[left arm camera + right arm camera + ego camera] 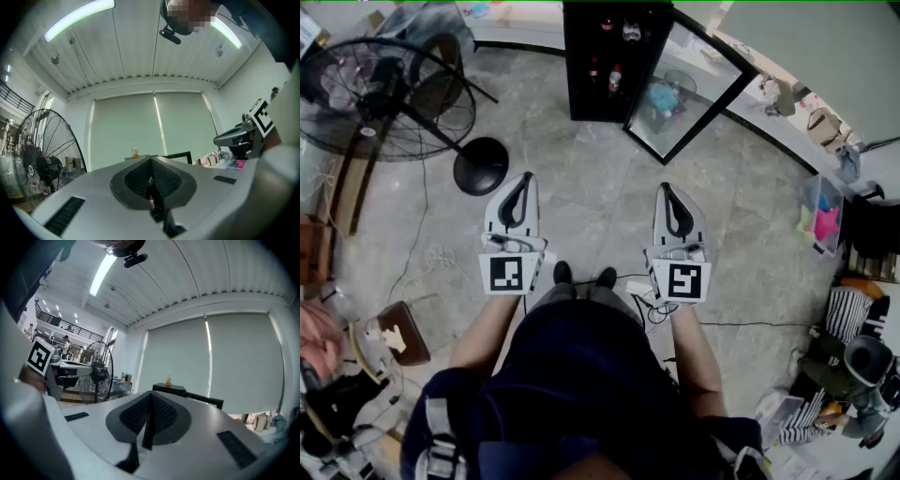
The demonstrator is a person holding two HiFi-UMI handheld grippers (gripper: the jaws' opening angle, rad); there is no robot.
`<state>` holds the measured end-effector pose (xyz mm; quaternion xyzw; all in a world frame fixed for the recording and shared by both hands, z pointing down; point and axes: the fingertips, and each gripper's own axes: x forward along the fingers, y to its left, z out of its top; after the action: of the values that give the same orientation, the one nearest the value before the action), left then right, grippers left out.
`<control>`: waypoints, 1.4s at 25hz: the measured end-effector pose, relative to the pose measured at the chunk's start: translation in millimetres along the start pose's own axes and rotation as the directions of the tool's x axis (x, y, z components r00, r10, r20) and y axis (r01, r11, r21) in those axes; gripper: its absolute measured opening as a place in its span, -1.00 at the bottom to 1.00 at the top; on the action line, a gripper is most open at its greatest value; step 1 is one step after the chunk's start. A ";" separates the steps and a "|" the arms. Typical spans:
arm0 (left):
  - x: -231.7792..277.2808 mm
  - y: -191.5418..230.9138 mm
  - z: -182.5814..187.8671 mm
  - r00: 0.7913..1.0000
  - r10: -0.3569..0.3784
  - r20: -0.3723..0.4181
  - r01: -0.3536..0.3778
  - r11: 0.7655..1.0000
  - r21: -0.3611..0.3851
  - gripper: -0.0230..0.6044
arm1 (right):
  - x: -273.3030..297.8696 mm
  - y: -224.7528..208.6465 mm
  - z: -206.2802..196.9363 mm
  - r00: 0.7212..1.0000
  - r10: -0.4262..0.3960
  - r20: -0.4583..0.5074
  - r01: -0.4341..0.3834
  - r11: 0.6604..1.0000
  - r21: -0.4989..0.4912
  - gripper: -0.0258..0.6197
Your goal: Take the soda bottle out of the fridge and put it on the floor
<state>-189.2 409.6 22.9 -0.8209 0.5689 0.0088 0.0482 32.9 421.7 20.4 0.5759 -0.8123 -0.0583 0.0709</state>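
The black fridge [605, 56] stands ahead at the top of the head view, its glass door [694, 89] swung open to the right. On its shelves are small bottles; one with a red label [614, 80] shows best, and which is the soda I cannot tell. My left gripper [525, 178] and right gripper [666, 187] are held side by side over the floor, well short of the fridge, both shut and empty. In the left gripper view the jaws [151, 159] meet in a line. The right gripper [151, 394] points at the fridge [168, 389].
A large standing fan [389, 98] with a round black base [481, 166] is at the left. An orange-filled bottle [168, 379] stands on top of the fridge. A clear storage box [823, 217], bags and cables crowd the right side; boxes and clutter line the left wall.
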 end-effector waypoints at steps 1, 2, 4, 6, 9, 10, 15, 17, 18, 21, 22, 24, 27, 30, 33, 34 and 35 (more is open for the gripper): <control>0.0 -0.8 0.2 1.000 -0.002 0.002 0.002 1.000 0.003 -0.85 | -0.2 -0.1 -0.9 1.000 0.000 -0.002 0.000 1.000 0.003 -0.87; 0.1 -1.5 0.2 1.000 -0.004 0.004 0.004 1.000 0.006 -0.85 | -0.3 -0.2 -1.8 1.000 0.000 -0.004 0.000 1.000 0.005 -0.87; 0.7 -2.4 -0.3 1.000 -0.006 0.004 0.006 1.000 0.011 -0.85 | 0.1 -0.5 -3.2 1.000 0.002 -0.005 -0.002 1.000 0.005 -0.87; 2.6 -3.3 -1.0 1.000 -0.008 0.003 0.008 1.000 0.013 -0.85 | 1.3 -1.2 -4.8 1.000 0.006 -0.007 -0.006 1.000 0.005 -0.87; 5.9 -7.2 -2.6 1.000 -0.022 0.000 0.022 1.000 0.020 -0.85 | 3.1 -1.8 -6.0 1.000 0.013 -0.009 -0.013 1.000 0.008 -0.87; 6.6 -8.7 -3.1 1.000 -0.028 0.000 0.028 0.999 0.023 -0.85 | 3.2 -1.0 -5.8 1.000 0.016 -0.009 -0.016 1.000 0.006 -0.87; 5.5 -14.0 -7.6 0.999 -0.047 -0.008 0.048 0.998 0.031 -0.85 | 1.3 7.7 -6.3 0.999 0.043 -0.004 -0.043 0.999 -0.003 -0.86; 6.6 -14.2 -9.8 0.999 -0.046 -0.013 0.046 0.999 0.027 -0.85 | 2.5 7.9 -7.9 0.999 0.051 -0.005 -0.051 0.999 0.007 -0.86; 7.2 -13.8 -11.1 0.999 -0.044 -0.019 0.045 0.999 0.024 -0.85 | 3.7 7.4 -8.0 0.999 0.053 -0.002 -0.053 0.998 0.013 -0.86; 8.4 -12.6 -11.9 0.999 -0.045 -0.024 0.045 0.999 0.016 -0.84 | 5.9 7.0 -8.5 0.998 0.055 -0.004 -0.055 0.998 0.028 -0.86; 8.5 -12.7 -12.5 0.999 -0.047 -0.027 0.048 0.999 0.018 -0.84 | 6.2 6.9 -9.0 0.998 0.056 -0.007 -0.055 0.998 0.032 -0.86; 8.6 -13.7 -13.7 0.998 -0.053 -0.027 0.053 0.998 0.022 -0.84 | 6.1 6.7 -9.8 0.998 0.056 -0.009 -0.056 0.998 0.038 -0.86; 8.6 -17.1 -15.5 0.997 -0.066 -0.026 0.067 0.998 0.023 -0.84 | 4.6 6.7 -12.7 0.998 0.055 -0.017 -0.054 0.998 0.031 -0.86; 10.0 -21.5 -18.2 0.996 -0.082 -0.034 0.082 0.996 0.016 -0.84 | 3.8 5.1 -14.5 0.998 0.055 -0.016 -0.054 0.998 0.030 -0.86; 12.1 -25.7 -19.4 0.995 -0.095 -0.034 0.096 0.995 0.019 -0.84 | 2.6 1.8 -14.4 0.999 0.050 -0.011 -0.050 0.998 0.037 -0.86; 13.5 -26.8 -19.7 0.995 -0.099 -0.034 0.099 0.995 0.020 -0.84 | 2.5 0.6 -14.6 0.999 0.048 -0.012 -0.048 0.998 0.040 -0.86; 15.1 -28.0 -19.9 0.994 -0.102 -0.034 0.103 0.994 0.020 -0.84 | 2.5 -0.6 -14.7 0.999 0.047 -0.013 -0.047 0.998 0.043 -0.86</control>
<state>-158.5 403.5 43.6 -0.8486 0.5268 -0.0131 0.0481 35.3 418.9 34.9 0.5583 -0.8263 -0.0355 0.0656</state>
